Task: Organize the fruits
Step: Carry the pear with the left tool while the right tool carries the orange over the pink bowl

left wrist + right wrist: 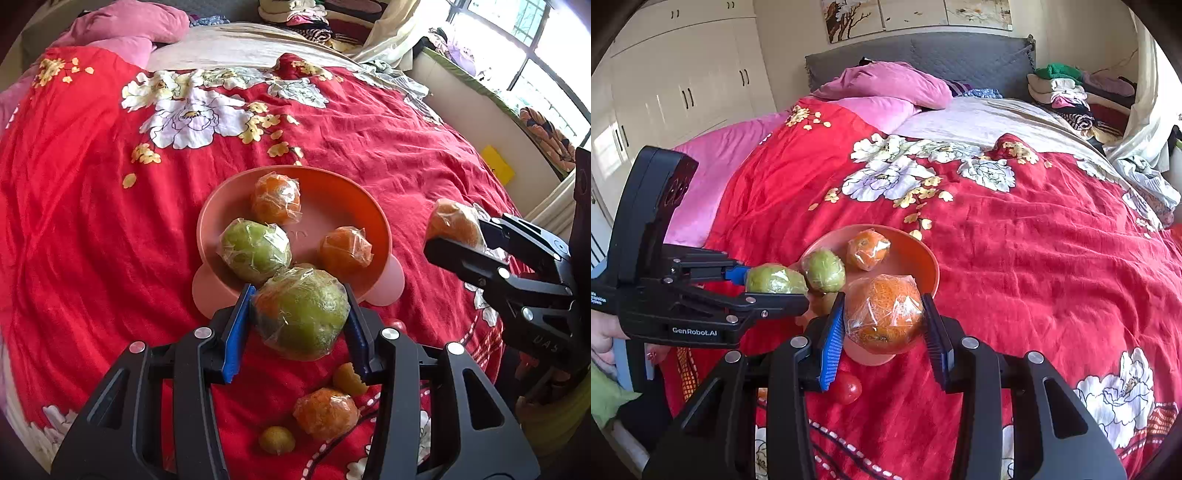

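Bed scene, both grippers loaded. I am holding a green fruit (303,314) in my left gripper (301,325), jaws partly closed, the blue pads (236,332) pressing on its two sides at the widest part; it is hanging over the near rim of the pink plate (332,192). I am holding an orange (884,314) the same way in my right gripper (886,325), over the near right edge of the plate. Already lying in the plate: a second green fruit (255,249) on the left and two oranges, one far (276,198), one right (345,251). Still lying on the red quilt (92,221) near me: another wrapped orange (325,413), two small yellow-green fruits (349,378) (277,439) and a small red one (848,387). Each large fruit is wearing clear cling film, so I am judging the surface slick and crinkly, the body firm but bruisable and moderately light. I am favouring a grip across the middle, pads square on opposite sides, with gentle pressure; a hold near the top or on loose film folds would probably slip.
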The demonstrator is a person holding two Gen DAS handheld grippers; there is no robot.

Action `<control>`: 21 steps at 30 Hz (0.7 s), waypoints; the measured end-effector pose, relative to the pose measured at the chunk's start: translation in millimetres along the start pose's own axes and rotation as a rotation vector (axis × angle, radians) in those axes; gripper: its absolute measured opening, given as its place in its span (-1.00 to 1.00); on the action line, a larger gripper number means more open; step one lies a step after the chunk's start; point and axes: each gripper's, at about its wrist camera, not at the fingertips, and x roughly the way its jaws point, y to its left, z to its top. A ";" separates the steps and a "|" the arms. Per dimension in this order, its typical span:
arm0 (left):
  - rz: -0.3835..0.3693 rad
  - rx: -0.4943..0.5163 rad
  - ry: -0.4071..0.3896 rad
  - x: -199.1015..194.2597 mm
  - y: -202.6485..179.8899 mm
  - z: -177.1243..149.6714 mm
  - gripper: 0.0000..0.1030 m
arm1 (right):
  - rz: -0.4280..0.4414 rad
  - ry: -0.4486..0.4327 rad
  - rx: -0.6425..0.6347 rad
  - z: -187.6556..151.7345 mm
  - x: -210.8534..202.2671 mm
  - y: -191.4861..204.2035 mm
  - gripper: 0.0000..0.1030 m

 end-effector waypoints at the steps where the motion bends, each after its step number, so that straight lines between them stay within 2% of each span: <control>1: 0.001 -0.001 0.001 0.8 0.7 -0.2 -0.27 | -0.001 0.001 0.000 0.5 1.1 -0.5 -0.26; 21: 0.012 -0.022 -0.003 16.4 15.6 9.8 -0.27 | -0.001 0.048 -0.020 20.6 42.8 -10.7 -0.26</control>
